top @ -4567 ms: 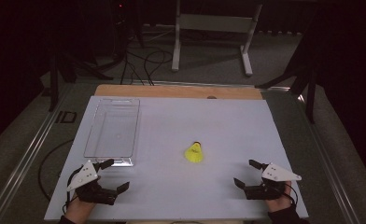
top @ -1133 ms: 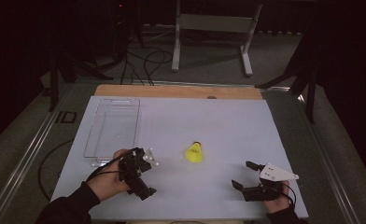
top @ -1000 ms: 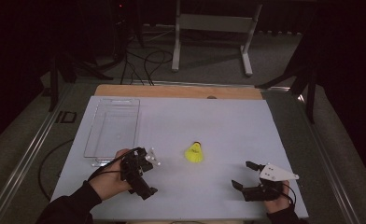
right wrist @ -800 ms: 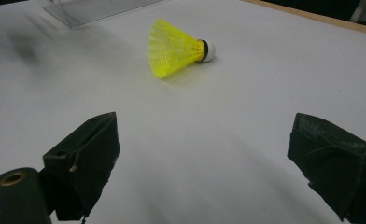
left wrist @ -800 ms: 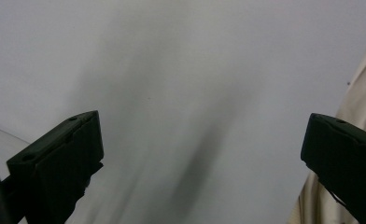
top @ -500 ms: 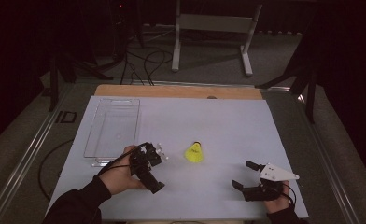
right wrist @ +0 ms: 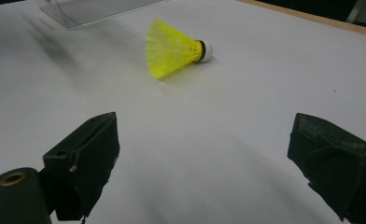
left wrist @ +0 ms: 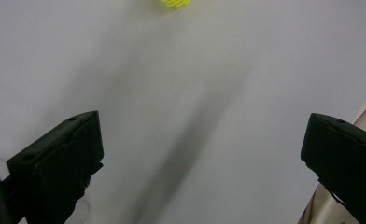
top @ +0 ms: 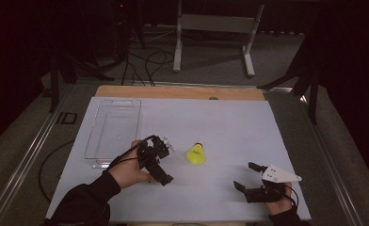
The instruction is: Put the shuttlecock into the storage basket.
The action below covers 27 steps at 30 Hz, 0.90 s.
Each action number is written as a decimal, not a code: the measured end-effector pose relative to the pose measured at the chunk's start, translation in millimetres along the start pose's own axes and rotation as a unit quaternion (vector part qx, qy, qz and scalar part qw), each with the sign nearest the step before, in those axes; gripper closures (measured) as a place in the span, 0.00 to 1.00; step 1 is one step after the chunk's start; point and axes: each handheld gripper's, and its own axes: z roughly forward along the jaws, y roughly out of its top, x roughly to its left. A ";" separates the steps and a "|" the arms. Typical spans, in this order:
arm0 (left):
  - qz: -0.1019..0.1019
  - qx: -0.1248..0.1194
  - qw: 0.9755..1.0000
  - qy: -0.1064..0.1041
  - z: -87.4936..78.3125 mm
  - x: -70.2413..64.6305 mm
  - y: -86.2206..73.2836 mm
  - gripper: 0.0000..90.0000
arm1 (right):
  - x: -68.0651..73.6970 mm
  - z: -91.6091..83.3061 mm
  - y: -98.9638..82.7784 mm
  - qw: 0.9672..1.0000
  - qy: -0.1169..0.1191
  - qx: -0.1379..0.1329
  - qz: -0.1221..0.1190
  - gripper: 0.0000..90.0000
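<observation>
A yellow shuttlecock [top: 196, 154] with a white cork lies on its side near the middle of the white table [top: 220, 122]. My left gripper [top: 166, 160] is held just left of it, tilted, jaws open and empty. In the left gripper view the wide-apart jaws of the left gripper [left wrist: 200, 140] frame bare table, and the shuttlecock [left wrist: 174, 3] peeks in at the top edge. My right gripper [top: 245, 176] rests open near the front right. In the right gripper view the right gripper [right wrist: 204, 140] points at the shuttlecock [right wrist: 172, 46], which lies well beyond its tips.
A clear plastic tray [top: 113, 132] sits at the left of the table, just behind the left hand; its edge [right wrist: 92, 9] appears far off in the right gripper view. A wooden strip [top: 178, 92] borders the far edge. A metal stand and cables occupy the floor beyond.
My left gripper has travelled from the front left corner rightward and forward to just beside the shuttlecock. The right gripper and the shuttlecock have stayed put.
</observation>
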 end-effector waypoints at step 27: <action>-0.044 -0.031 0.998 -0.016 26.9 17.2 48.6 0.01 | -0.8 0.8 -0.7 1.000 0.004 0.000 0.002 0.10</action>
